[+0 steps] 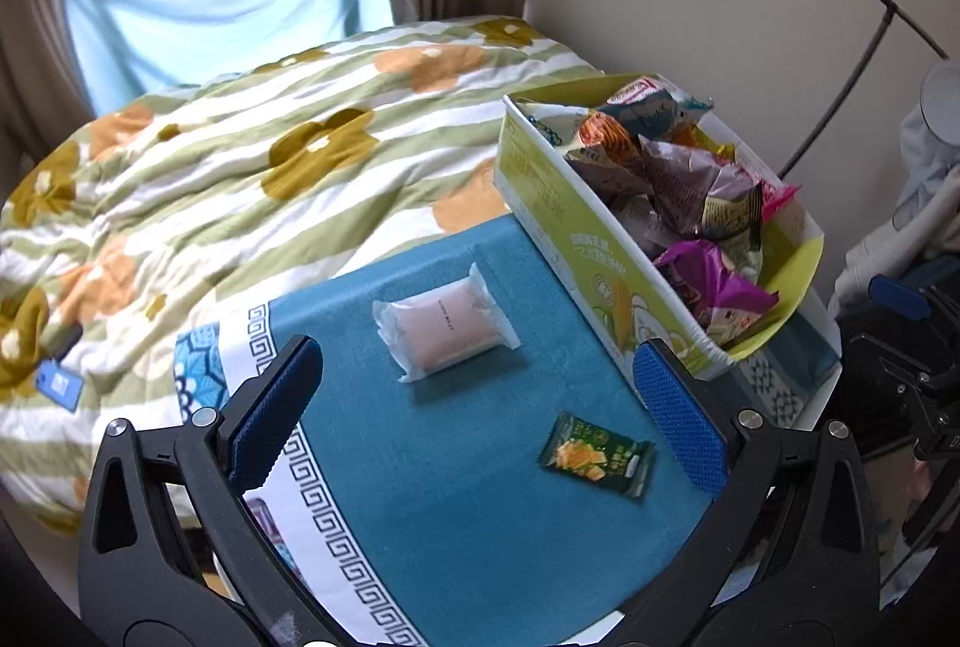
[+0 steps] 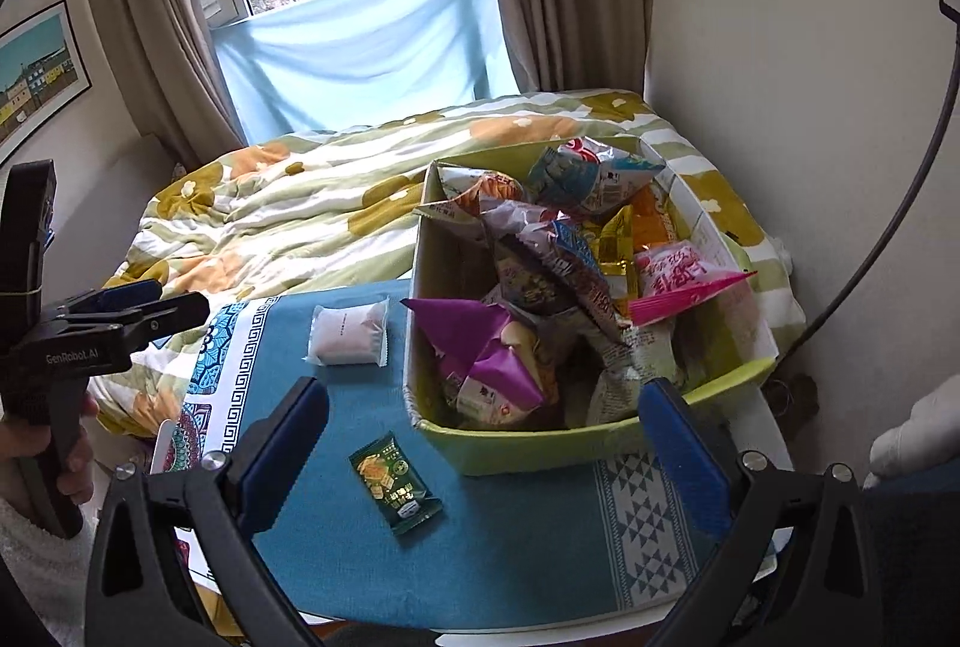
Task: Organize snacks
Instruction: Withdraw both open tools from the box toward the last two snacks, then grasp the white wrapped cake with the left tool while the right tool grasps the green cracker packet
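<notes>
We have two loose snacks on the tabletop [image 1: 480, 557] beside the box [image 1: 600, 257]: pink packet [image 1: 443, 332], green packet [image 1: 595, 454]. Both look light, crinkly, likely slippery; pinch across the body, not the seals. Left gripper [image 1: 474, 419] and right gripper [image 2: 486, 455] jaws spread, empty.

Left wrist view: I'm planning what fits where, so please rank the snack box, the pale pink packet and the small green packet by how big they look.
1. Snack box, by far the largest.
2. Pale pink packet.
3. Small green packet, smallest though nearer the camera.
</notes>
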`<control>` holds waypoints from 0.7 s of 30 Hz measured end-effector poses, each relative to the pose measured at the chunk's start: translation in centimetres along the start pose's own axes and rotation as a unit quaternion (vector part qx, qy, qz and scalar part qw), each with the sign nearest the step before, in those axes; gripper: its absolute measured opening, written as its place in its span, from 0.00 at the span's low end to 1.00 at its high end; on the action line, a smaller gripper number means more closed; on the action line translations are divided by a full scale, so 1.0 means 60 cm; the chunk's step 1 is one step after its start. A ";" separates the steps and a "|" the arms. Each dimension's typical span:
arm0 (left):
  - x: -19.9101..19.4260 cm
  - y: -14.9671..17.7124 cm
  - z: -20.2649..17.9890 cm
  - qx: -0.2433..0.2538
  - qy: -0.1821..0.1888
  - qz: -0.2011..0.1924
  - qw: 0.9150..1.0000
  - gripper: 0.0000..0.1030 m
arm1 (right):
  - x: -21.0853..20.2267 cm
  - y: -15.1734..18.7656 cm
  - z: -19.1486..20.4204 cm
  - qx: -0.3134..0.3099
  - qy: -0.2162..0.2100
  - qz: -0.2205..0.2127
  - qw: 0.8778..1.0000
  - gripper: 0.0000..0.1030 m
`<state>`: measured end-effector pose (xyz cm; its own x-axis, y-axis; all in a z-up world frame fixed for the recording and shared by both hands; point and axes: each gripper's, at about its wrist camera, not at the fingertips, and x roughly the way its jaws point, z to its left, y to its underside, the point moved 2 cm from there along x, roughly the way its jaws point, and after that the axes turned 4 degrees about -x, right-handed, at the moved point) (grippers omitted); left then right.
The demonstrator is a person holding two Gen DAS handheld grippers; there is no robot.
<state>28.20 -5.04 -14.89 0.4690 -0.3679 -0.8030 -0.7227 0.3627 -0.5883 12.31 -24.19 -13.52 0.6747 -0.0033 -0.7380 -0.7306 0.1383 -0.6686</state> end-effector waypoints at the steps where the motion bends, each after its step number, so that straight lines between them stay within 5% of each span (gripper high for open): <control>1: 0.014 -0.003 0.005 0.020 0.004 0.007 1.000 0.99 | 0.004 0.007 0.006 0.007 0.004 0.002 1.000 1.00; 7: 0.121 -0.013 0.016 0.136 0.040 0.063 0.988 0.99 | 0.053 0.052 0.031 0.022 0.039 0.032 0.998 1.00; 21: 0.333 0.022 0.019 0.293 0.051 0.137 0.945 0.99 | 0.211 0.157 0.085 -0.049 -0.014 0.109 0.993 1.00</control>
<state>37.20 -10.95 -31.83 0.2323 -0.2619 -0.9367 -0.3907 0.8568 -0.3364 14.53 -17.91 -28.69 0.5005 0.0448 -0.8646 -0.8657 0.0356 -0.4993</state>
